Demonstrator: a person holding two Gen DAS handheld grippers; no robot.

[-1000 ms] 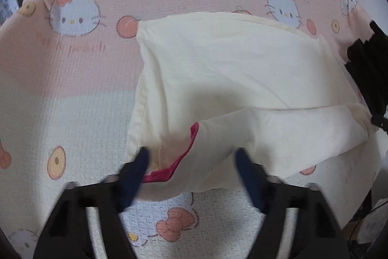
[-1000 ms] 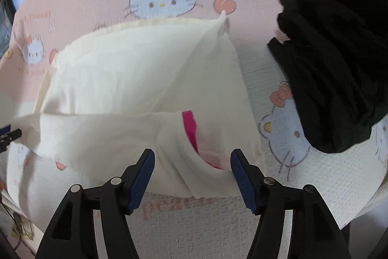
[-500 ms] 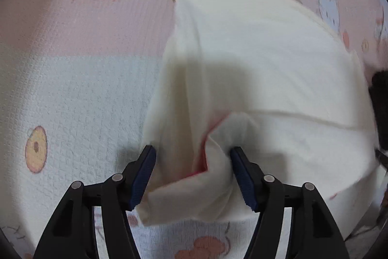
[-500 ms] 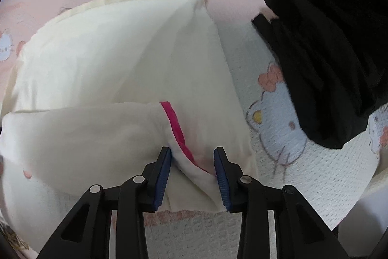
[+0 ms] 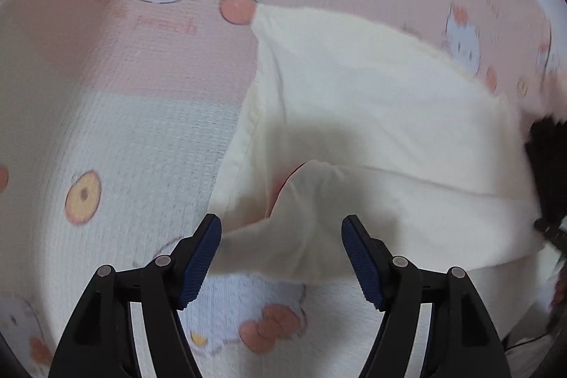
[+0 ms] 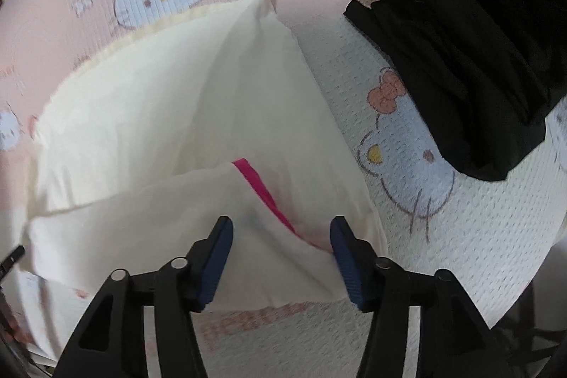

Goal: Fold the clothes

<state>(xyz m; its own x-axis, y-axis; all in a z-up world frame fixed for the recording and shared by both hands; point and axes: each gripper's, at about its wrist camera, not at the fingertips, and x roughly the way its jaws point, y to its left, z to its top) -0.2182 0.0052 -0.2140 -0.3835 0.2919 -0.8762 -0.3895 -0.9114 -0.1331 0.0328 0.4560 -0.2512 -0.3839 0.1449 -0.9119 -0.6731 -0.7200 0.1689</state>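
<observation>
Underneath everything, a waffle-weave blanket (image 5: 117, 137), pink above and white below, printed with cartoon cats, peaches and bows, spread flat as the folding surface. Next in size, a cream garment (image 5: 372, 116) of thin, soft woven cloth, lying mid-blanket in a rough rectangle, near edge doubled back into a long band, probably a first fold just laid. Off to the right, touching nothing cream in the right wrist view, a heap of black clothes (image 6: 460, 34), crumpled and matte, perhaps awaiting a turn. Smaller, a magenta trim strip (image 6: 262, 190) peeking from under the folded flap. Smallest, the tools: left gripper (image 5: 281, 257) with jaws about two-thirds apart, just been widening, straddling the flap's left corner, the left pad at the cloth's edge but not pinching it; right gripper (image 6: 281, 259) with jaws about half apart, just been reopening, fabric between but no squeeze visible. Likely a release after setting the fold.
</observation>
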